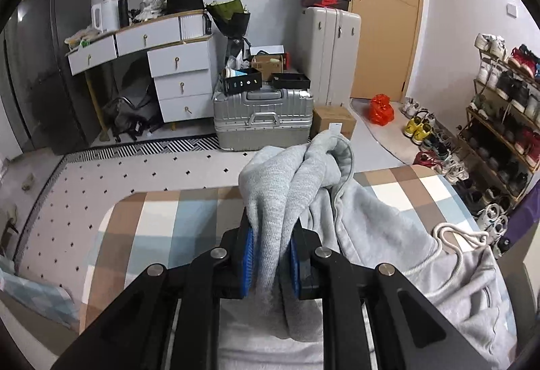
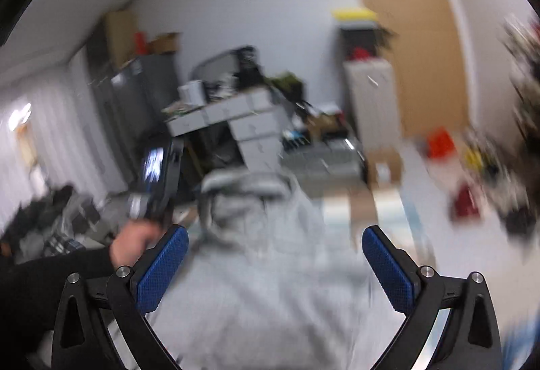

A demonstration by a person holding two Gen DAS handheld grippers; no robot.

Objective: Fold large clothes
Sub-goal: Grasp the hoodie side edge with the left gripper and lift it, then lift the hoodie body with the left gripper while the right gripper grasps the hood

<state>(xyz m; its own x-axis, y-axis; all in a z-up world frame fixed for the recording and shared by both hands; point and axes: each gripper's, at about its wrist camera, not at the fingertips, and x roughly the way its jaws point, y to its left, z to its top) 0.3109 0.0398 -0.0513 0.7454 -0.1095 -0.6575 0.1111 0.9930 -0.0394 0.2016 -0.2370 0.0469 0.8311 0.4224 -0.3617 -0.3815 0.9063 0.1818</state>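
Observation:
A light grey hooded sweatshirt (image 1: 388,235) lies on a checked bed cover (image 1: 158,221). My left gripper (image 1: 270,255) is shut on a bunched fold of the sweatshirt, which rises in a hump above the blue pads. A white drawstring (image 1: 452,235) trails over the cloth at the right. The right wrist view is blurred: the grey sweatshirt (image 2: 270,268) spreads below my right gripper (image 2: 275,242), which stands wide open with nothing between its blue pads (image 2: 162,268). At the left of that view a hand (image 2: 131,243) in a dark sleeve holds the other gripper.
Beyond the bed's foot are a silver trunk (image 1: 263,117), a white suitcase (image 1: 329,53), a white drawer desk (image 1: 152,59) and a cardboard box (image 1: 334,123). A loaded shoe rack (image 1: 503,120) lines the right wall. A patterned rug (image 1: 101,188) covers the floor at left.

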